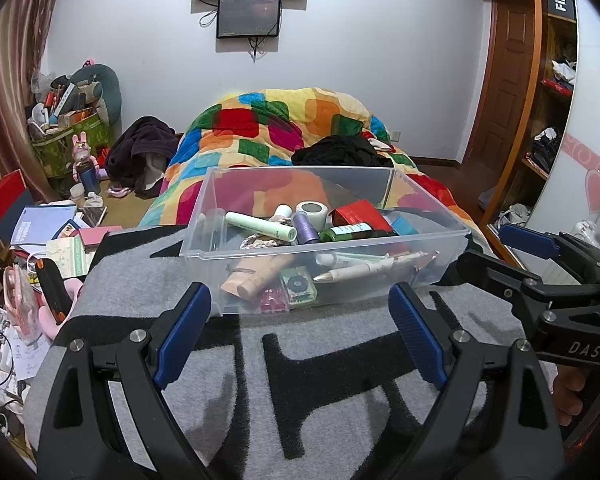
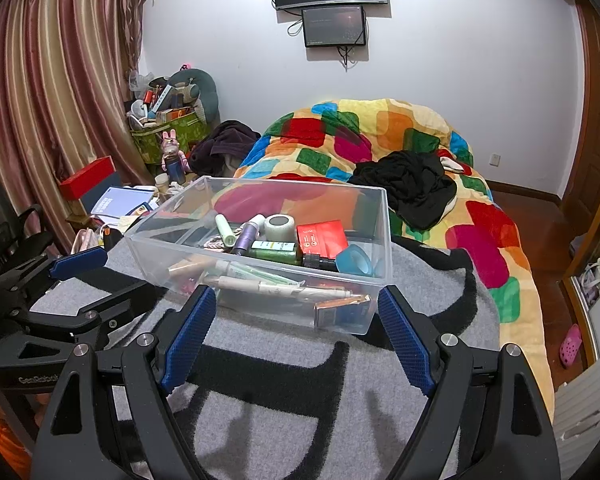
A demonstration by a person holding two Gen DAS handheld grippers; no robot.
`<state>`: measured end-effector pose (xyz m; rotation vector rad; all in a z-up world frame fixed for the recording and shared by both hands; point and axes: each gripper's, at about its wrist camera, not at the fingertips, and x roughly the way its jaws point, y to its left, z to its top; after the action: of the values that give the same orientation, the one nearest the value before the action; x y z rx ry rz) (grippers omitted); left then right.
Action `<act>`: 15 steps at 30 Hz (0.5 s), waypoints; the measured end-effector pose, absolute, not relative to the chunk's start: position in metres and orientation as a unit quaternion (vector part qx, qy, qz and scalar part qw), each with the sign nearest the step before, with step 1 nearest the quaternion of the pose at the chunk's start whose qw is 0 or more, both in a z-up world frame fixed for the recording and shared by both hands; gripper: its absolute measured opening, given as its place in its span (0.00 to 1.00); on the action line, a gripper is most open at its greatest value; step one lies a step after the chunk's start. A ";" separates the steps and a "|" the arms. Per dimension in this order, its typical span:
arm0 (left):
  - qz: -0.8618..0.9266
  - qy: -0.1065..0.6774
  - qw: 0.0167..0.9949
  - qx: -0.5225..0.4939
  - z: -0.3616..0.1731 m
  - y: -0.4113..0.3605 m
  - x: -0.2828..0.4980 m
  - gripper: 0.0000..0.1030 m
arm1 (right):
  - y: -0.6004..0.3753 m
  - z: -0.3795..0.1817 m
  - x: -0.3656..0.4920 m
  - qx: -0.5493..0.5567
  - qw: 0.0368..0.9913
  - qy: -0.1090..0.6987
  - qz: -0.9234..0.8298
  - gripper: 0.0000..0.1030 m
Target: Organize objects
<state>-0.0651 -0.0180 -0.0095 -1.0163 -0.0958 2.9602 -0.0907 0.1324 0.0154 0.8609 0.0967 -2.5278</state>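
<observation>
I have both grippers hovering over the grey blanket on the bed, the left gripper and the right gripper each with its fingers spread wide and nothing between them. The clear bin sits just ahead on the blanket, heaped with small things. I judge the bin light and stiff but slick-walled, so I would take a rim wall rather than squeeze the sides. Inside, the green bottle looks hard and round and likely to roll; I would pinch it across its body. The pale tube seems light and a bit squashy, the red box flat and easy by its edges. Lower items are buried and blurred through the plastic; the pen-like thing I cannot identify for sure
</observation>
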 end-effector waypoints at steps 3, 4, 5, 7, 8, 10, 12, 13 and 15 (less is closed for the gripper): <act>0.946 -0.033 0.002 -0.324 -0.010 -0.019 -0.065 0.89 | 0.132 0.015 -0.091 0.314 0.232 0.035 -0.920 0.79; 0.945 -0.036 0.002 -0.324 -0.010 -0.020 -0.066 0.89 | 0.133 0.015 -0.091 0.315 0.232 0.035 -0.920 0.79; 0.945 -0.038 0.002 -0.325 -0.010 -0.021 -0.066 0.89 | 0.133 0.015 -0.090 0.315 0.232 0.035 -0.920 0.79; 0.944 -0.041 0.002 -0.326 -0.011 -0.023 -0.067 0.89 | 0.133 0.014 -0.090 0.315 0.232 0.035 -0.920 0.79; 0.944 -0.042 0.001 -0.327 -0.011 -0.023 -0.067 0.89 | 0.133 0.014 -0.090 0.315 0.232 0.035 -0.920 0.79; 0.944 -0.042 0.000 -0.326 -0.011 -0.024 -0.067 0.88 | 0.133 0.014 -0.090 0.315 0.232 0.035 -0.920 0.79; 0.945 -0.040 -0.001 -0.326 -0.011 -0.023 -0.066 0.88 | 0.133 0.014 -0.090 0.315 0.232 0.035 -0.920 0.79; 0.945 -0.040 -0.001 -0.326 -0.011 -0.023 -0.066 0.88 | 0.133 0.014 -0.090 0.315 0.232 0.035 -0.920 0.79; 0.945 -0.039 0.000 -0.326 -0.010 -0.023 -0.065 0.88 | 0.133 0.014 -0.090 0.315 0.232 0.035 -0.920 0.79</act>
<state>-0.0652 -0.0226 -0.0105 -1.0245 -0.1215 2.9668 -0.0896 0.1328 0.0142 0.8654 0.0958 -2.5266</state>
